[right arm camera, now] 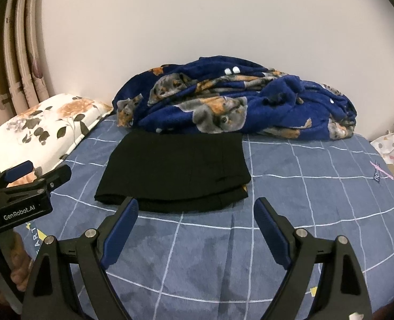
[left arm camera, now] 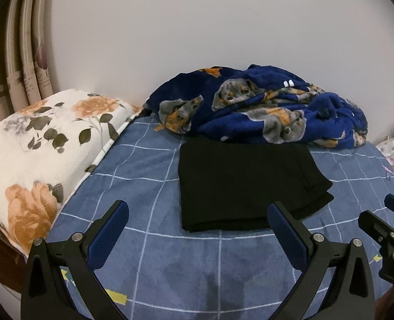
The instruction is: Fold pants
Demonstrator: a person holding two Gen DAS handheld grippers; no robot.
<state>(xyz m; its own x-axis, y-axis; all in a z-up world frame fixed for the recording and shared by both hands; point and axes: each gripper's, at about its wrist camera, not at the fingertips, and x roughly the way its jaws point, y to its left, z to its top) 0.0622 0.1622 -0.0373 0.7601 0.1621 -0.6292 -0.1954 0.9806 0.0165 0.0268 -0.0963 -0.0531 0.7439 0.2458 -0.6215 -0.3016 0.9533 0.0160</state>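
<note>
A: Left to right: the floral pillow (left arm camera: 45, 144) at the left, then the black pants (left arm camera: 246, 184) mid-bed on the blue checked sheet (left arm camera: 149, 186), already a compact layered rectangle, its far edge just beside the dog-print blanket (left arm camera: 258, 106).

B: And the grippers?

A: The left gripper (left arm camera: 197, 217) and the right gripper (right arm camera: 197, 213) are both spread wide, holding nothing, on the near side of the pants. I'd judge the folding finished or nearly so.

Crumpled dog-print blanket (left arm camera: 255, 106) (blue), floral pillow (left arm camera: 45, 144)

Black pants (left arm camera: 244, 184), folded into a flat layered rectangle on the bed, edges slightly offset
</note>
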